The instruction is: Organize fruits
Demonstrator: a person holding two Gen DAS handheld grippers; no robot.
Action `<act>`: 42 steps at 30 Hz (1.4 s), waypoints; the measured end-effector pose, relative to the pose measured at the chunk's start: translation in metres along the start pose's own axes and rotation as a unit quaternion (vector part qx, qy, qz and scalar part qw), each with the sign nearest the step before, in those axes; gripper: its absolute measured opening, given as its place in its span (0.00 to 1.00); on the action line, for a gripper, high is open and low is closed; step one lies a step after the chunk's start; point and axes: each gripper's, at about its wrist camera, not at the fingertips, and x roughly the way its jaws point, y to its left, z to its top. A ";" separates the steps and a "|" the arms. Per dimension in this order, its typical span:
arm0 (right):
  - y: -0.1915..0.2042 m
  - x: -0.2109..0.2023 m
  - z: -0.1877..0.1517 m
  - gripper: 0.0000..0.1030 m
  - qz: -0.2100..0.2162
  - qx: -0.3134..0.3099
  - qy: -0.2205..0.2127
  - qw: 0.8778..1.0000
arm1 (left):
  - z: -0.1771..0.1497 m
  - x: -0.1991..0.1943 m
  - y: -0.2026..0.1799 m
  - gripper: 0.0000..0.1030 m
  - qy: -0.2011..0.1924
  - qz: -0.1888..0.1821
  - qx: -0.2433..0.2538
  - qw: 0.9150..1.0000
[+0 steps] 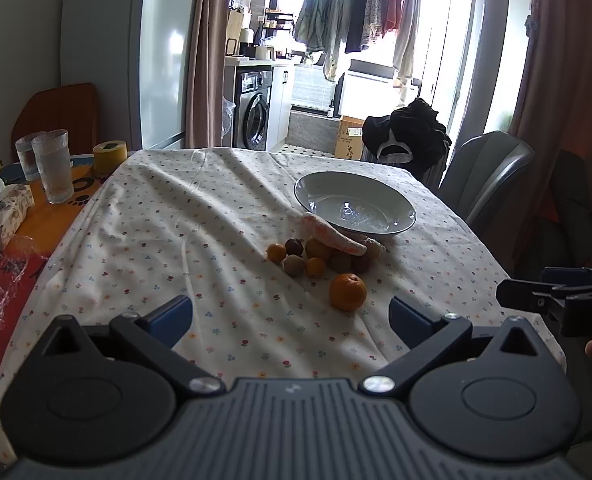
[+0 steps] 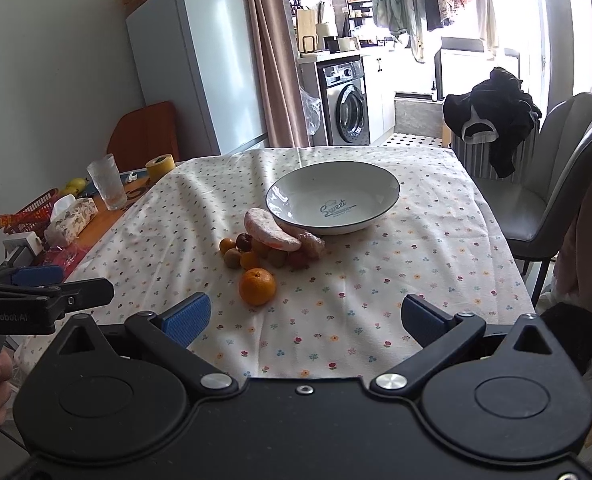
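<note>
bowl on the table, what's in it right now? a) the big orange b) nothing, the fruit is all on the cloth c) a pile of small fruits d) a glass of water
b: the bowl is bare inside, while the big orange and the small fruits sit on the tablecloth in front of it.

Bowl's [image 1: 355,204] near rim partly hidden behind a pale orange slice [image 1: 333,236], small fruits [image 1: 315,258] beneath the slice overlapping and too small to name, right claw [image 1: 555,300] cut off by the frame edge, bowl lettering blurred by glare.
</note>
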 end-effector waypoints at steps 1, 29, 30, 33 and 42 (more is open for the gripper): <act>0.001 0.000 0.000 1.00 0.000 -0.001 -0.001 1.000 | 0.000 0.001 0.000 1.00 0.000 0.003 0.000 1.000; -0.047 0.051 -0.009 1.00 0.018 0.036 -0.012 0.999 | -0.011 0.076 -0.013 0.98 0.004 -0.015 -0.017 1.000; -0.049 0.053 -0.009 1.00 0.021 0.040 -0.014 0.999 | -0.011 0.079 -0.015 0.98 0.004 -0.017 -0.014 1.000; -0.053 0.057 -0.010 1.00 0.033 0.042 -0.018 0.998 | -0.012 0.090 -0.020 0.96 0.011 -0.025 -0.012 1.000; -0.057 0.075 -0.013 0.99 0.062 0.049 -0.023 0.997 | -0.017 0.121 -0.029 0.81 0.036 -0.044 -0.009 0.998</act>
